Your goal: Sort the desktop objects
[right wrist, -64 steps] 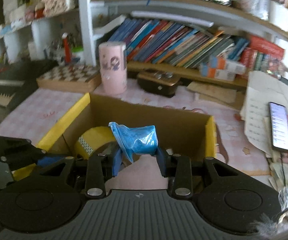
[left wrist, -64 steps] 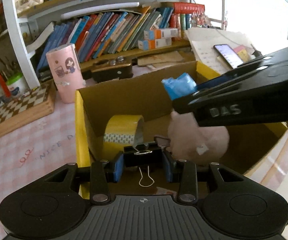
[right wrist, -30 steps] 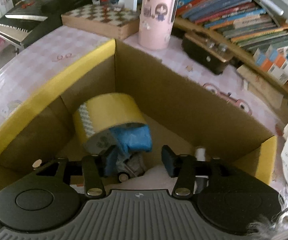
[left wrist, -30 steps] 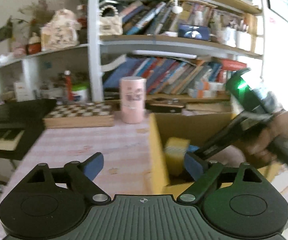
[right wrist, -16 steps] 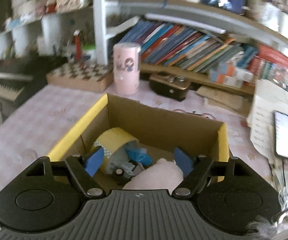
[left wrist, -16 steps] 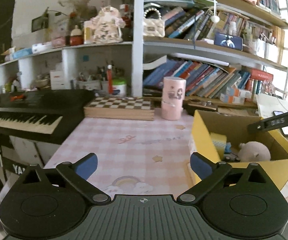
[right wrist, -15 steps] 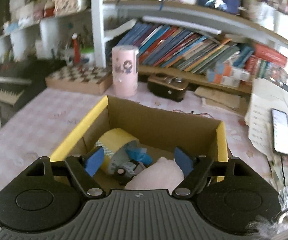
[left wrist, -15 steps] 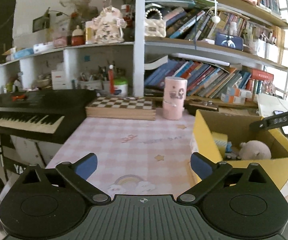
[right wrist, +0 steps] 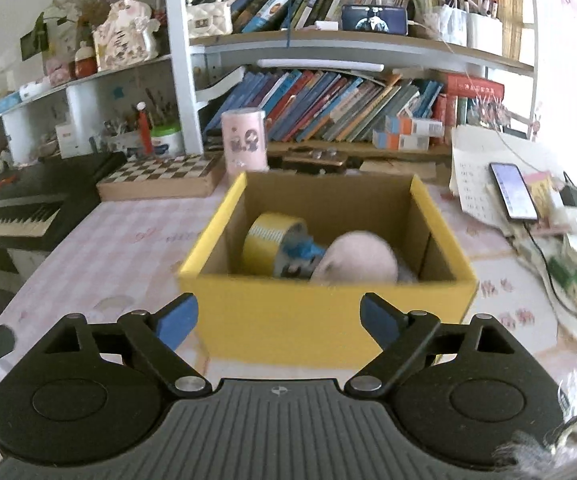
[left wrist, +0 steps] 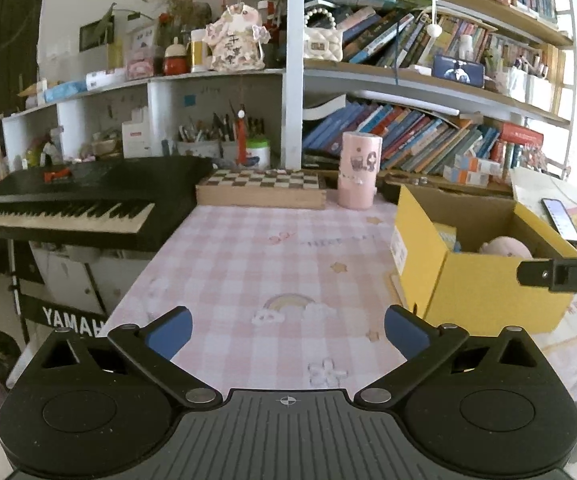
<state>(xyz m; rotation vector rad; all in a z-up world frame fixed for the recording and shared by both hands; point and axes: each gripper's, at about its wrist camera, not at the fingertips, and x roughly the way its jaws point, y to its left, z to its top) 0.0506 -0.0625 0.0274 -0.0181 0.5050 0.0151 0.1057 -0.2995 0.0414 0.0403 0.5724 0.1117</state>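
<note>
Hovering empty before the yellow cardboard box (right wrist: 328,320), both hand-held grippers gaped, the right hand-held gripper (right wrist: 278,318) opening; sorting looked finished.

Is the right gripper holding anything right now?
No, the right gripper is opening with nothing between its blue pads; the blue packet lies inside the yellow box.

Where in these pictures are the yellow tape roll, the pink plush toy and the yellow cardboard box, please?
yellow tape roll (right wrist: 266,236): right wrist view, on its patterned side face.
pink plush toy (right wrist: 358,258): right wrist view, on its rounded top.
yellow cardboard box (right wrist: 288,316): right wrist view, on its near outer wall.
</note>
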